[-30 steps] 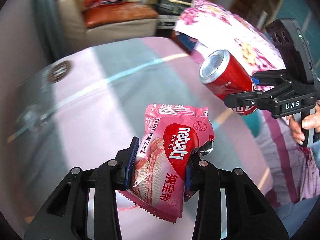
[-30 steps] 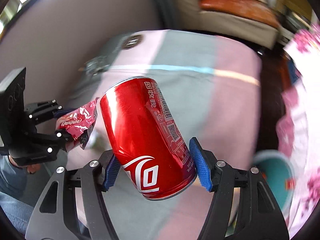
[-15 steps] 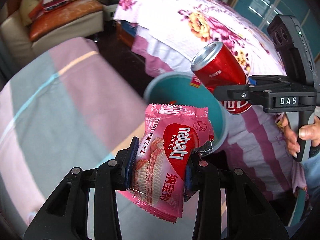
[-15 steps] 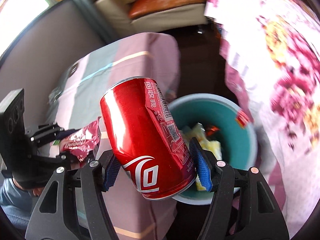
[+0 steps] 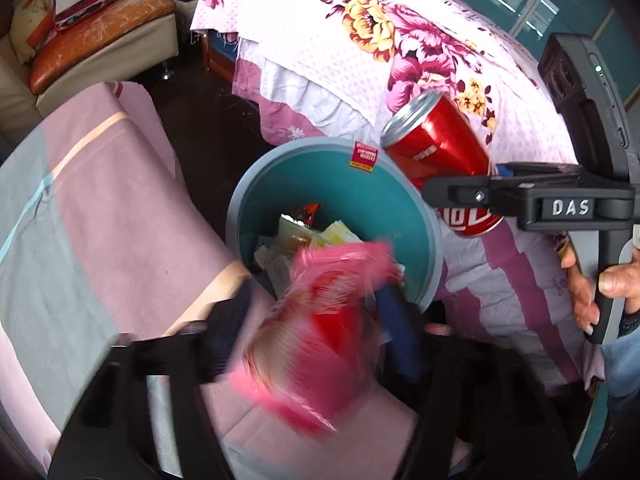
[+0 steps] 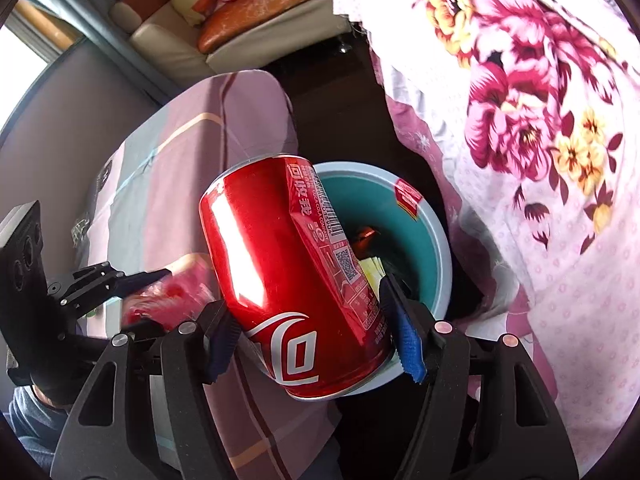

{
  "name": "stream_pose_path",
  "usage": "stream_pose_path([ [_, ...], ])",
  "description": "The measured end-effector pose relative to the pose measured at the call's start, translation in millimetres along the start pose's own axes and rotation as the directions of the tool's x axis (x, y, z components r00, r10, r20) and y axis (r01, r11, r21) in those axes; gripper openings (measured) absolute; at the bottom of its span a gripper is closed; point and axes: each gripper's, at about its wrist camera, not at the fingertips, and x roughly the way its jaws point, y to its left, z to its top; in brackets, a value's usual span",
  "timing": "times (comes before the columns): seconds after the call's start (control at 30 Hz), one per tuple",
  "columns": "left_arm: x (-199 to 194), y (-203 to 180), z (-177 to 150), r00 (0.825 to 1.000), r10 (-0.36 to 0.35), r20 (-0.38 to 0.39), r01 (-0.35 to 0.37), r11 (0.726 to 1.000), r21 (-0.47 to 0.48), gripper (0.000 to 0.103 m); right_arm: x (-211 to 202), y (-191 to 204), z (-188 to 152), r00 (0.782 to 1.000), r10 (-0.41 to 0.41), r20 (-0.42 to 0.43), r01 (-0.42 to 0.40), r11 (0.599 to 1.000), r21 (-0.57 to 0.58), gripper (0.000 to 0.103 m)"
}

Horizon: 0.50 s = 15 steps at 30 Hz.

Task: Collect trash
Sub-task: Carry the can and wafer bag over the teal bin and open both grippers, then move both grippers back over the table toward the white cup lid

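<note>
While "DAS" marks one hand-held gripper (image 5: 460,196), Coca-Cola can (image 6: 292,276) (dented) tilts.

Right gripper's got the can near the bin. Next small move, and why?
Probably ease the right gripper slightly forward, then open. The red can is still clamped, its lower end overlapping the teal bin near rim, so releasing now might clip it.

bin (image 5: 434,240) between table (image 5: 120,220) on its left and bed (image 5: 400,60) on its right | paper scraps (image 5: 304,240) in bin | sofa (image 5: 100,40) behind table | can (image 6: 292,276) and wafer packet (image 5: 320,340) above bin's near rim
</note>
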Motion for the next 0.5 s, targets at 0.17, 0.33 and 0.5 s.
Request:
stream_pose_path([
  [0.17, -2.8, -5.7, 1.6, 1.0, 0.008, 0.02, -0.008, 1.0, 0.012, 0.09, 4.6, -4.6, -0.8, 1.0, -0.002, -0.008, 0.002, 1.0, 0.022, 0.071],
  [0.33, -3.5, -2.6, -3.1, 1.0, 0.004, 0.015, -0.004, 1.0, 0.0, 0.091, 4.0, -3.9, -1.1, 1.0, -0.018, 0.008, 0.017, 0.999, 0.036, 0.073],
  [0.5, -10.3, 2.3, -10.3, 1.0, -0.004, 0.026, 0.005, 1.0, -0.013, 0.091, 2.5, 3.4, -1.6, 0.999, -0.033, -0.001, 0.033, 0.999, 0.03, 0.074],
])
